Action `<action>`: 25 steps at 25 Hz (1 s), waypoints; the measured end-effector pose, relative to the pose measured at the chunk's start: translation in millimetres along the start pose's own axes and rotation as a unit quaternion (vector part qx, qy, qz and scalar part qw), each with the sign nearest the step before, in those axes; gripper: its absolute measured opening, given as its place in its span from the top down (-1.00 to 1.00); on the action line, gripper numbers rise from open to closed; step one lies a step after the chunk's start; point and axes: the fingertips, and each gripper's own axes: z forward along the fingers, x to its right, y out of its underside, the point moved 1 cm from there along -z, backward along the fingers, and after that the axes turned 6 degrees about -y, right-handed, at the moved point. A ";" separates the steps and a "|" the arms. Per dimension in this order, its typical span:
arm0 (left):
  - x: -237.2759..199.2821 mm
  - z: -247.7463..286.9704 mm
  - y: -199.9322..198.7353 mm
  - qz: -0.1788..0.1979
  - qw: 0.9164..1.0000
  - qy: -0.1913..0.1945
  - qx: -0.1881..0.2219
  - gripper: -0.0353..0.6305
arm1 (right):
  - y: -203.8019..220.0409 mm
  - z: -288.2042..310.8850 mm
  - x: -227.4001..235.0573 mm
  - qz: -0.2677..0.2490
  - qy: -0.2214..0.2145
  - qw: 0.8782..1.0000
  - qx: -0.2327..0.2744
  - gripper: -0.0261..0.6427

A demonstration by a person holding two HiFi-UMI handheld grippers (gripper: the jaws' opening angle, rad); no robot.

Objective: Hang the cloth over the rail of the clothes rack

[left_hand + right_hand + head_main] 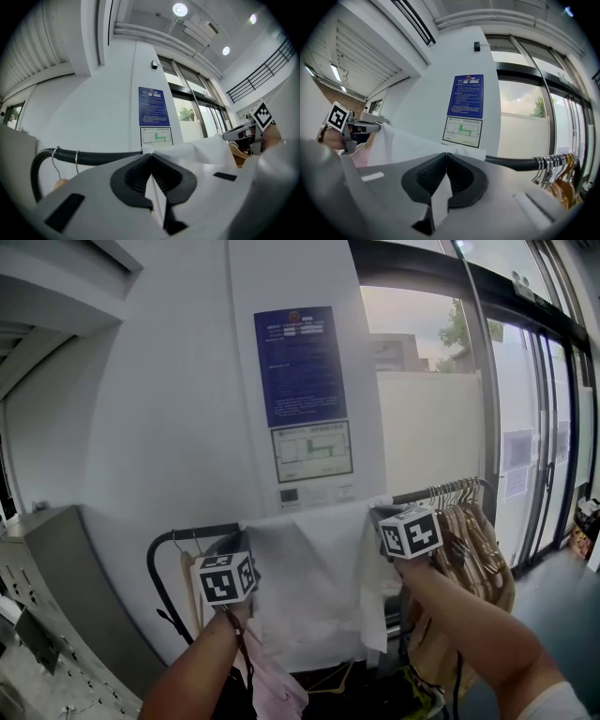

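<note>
Far left of the head view, a grey cabinet stands against the wall. Beside it the black rail of the clothes rack curves up and runs right, with a wire hanger hook looped over it near the bend.

Now the left gripper, low and left of centre. Its black fingers are pressed together on a corner of the white cloth, and a thin fold of fabric shows between the pads.

The cloth is stretched wide between both grippers with its top edge at rail height. It hangs down in front of the rack and covers the middle stretch of the rail. Whether it already lies over the bar, I cannot tell. A pink garment peeks out below it.

On the wall above are a blue poster and a small floor plan.

Right of centre, the right gripper pinches the cloth's other top corner, its fingers closed on the fabric.

Past it the rail comes out again, crowded with wooden hangers. Tall glass doors fill the right edge.
</note>
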 end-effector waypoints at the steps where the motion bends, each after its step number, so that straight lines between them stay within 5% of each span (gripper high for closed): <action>1: -3.6 -1.0 -5.9 0.000 1.000 0.000 0.000 0.87 | -5.3 -5.3 4.9 -0.003 0.003 1.000 0.002 0.90; 15: -90.1 18.6 -69.0 -0.078 0.996 -0.032 -0.034 0.87 | -73.7 -10.0 106.9 -0.026 0.057 0.998 -0.016 0.90; 25: -117.8 37.8 -57.5 -0.074 0.994 -0.046 -0.071 0.87 | -46.6 9.2 135.4 -0.005 0.046 0.997 -0.062 0.91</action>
